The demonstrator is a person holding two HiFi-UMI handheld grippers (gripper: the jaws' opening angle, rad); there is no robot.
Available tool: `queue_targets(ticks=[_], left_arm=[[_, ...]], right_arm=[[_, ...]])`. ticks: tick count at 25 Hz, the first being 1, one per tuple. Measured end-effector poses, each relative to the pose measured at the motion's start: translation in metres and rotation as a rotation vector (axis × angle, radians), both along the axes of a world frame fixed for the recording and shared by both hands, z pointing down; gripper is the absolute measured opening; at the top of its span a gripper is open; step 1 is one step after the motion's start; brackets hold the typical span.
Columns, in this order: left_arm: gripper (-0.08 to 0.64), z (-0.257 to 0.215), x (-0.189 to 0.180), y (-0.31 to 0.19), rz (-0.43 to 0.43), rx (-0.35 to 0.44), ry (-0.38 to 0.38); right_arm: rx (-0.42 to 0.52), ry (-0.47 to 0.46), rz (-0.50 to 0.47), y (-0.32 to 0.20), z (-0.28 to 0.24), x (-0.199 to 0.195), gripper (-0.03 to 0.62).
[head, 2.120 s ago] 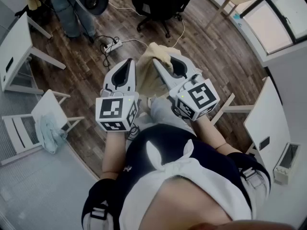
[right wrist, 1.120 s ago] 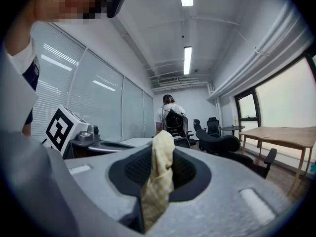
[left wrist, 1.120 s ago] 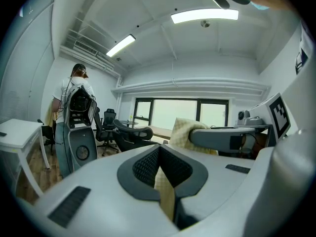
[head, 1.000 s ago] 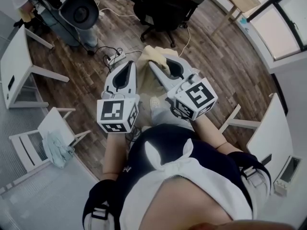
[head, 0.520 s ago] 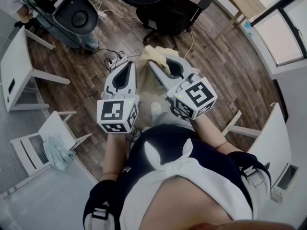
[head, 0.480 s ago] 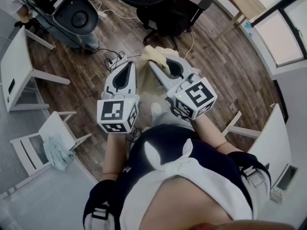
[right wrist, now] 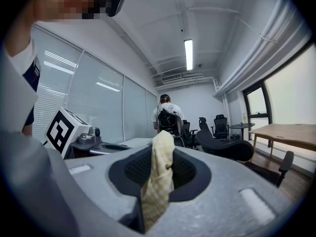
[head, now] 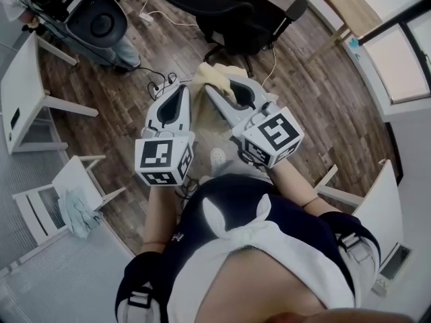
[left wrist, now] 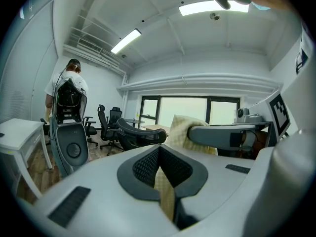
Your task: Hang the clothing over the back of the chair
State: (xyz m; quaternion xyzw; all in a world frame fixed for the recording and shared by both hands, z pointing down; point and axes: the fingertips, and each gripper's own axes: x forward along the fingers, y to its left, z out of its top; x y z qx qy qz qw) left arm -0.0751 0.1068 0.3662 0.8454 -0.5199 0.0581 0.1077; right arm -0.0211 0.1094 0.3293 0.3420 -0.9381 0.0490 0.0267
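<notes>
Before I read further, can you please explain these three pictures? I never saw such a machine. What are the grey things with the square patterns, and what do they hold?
It is not a robot. A person holds a grey hand tool with a claw in each hand. One picture looks down from a camera on the person's head. The other two come from a camera riding on each tool. The left claw and the right claw each pinch the same yellow checked cloth, carried above the wooden floor. A black office chair stands ahead.
</notes>
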Motion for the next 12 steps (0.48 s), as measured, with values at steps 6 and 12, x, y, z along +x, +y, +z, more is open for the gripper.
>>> queue_targets(ticks=[6,12], left_arm=[[0.006,0.006,0.003,-0.015,-0.040,-0.008,-0.003],[0.006,0.009,-0.001,-0.016,-0.067,-0.015,-0.004]], right_arm=[[0.000,-0.001,-0.036,-0.017,0.007,0.002,0.077],[0.000,0.012,-0.054,-0.024,0.013,0.000,0.077]])
